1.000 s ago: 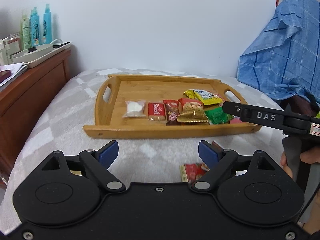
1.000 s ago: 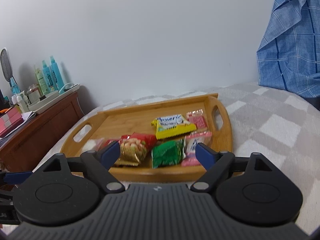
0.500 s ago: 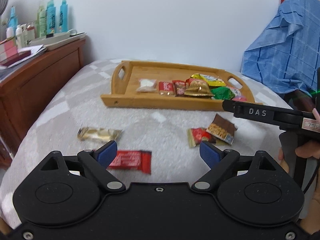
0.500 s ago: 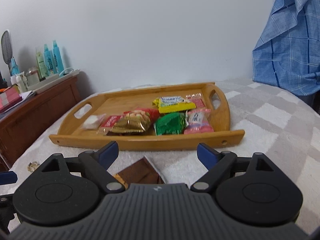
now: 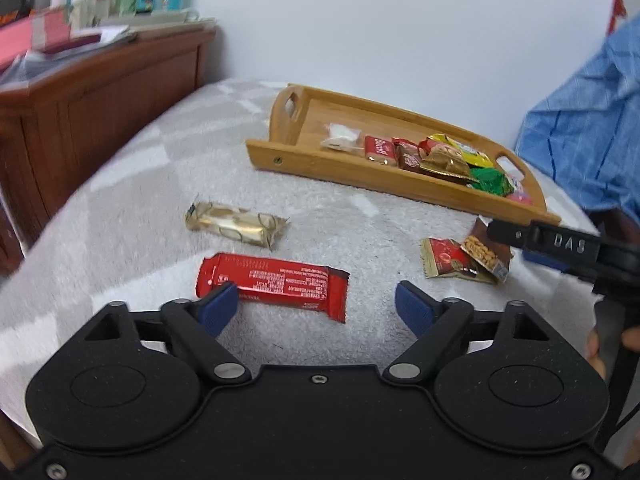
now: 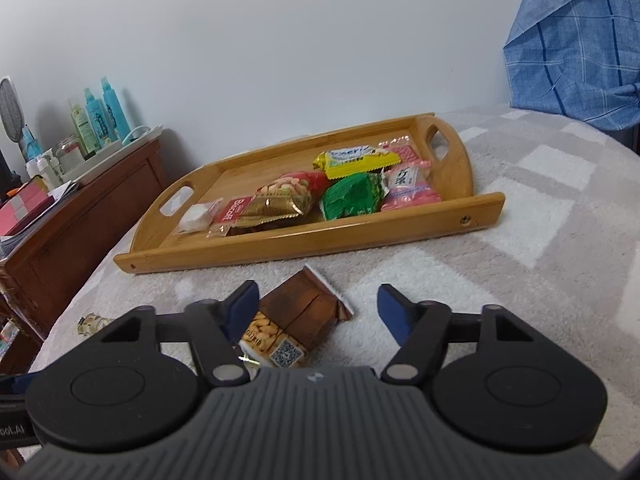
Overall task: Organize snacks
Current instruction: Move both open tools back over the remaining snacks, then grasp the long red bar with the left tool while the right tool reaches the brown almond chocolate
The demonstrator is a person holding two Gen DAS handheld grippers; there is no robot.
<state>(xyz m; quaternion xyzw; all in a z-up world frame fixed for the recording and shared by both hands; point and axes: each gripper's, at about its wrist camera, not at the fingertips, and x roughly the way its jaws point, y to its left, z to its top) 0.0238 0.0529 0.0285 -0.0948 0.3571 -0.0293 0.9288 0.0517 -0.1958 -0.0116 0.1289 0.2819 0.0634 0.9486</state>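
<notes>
On the grey checked bedspread lie a red bar, a gold bar, a small red packet and a brown peanut packet. My left gripper hovers low over the red bar, its jaws closing; the bar lies between them, untouched on the right. My right gripper is closing around the brown peanut packet, its pads not pressing. The right gripper also shows in the left view. The wooden tray beyond holds several wrapped snacks.
A wooden dresser with bottles and papers stands at the left. A blue plaid cloth hangs at the right. A person's hand holds the right gripper's handle. The gold bar lies at the left in the right view.
Both grippers have sunk and come nearer the loose snacks. The red bar and the brown packet now lie between the jaws, which stand narrower than before.
</notes>
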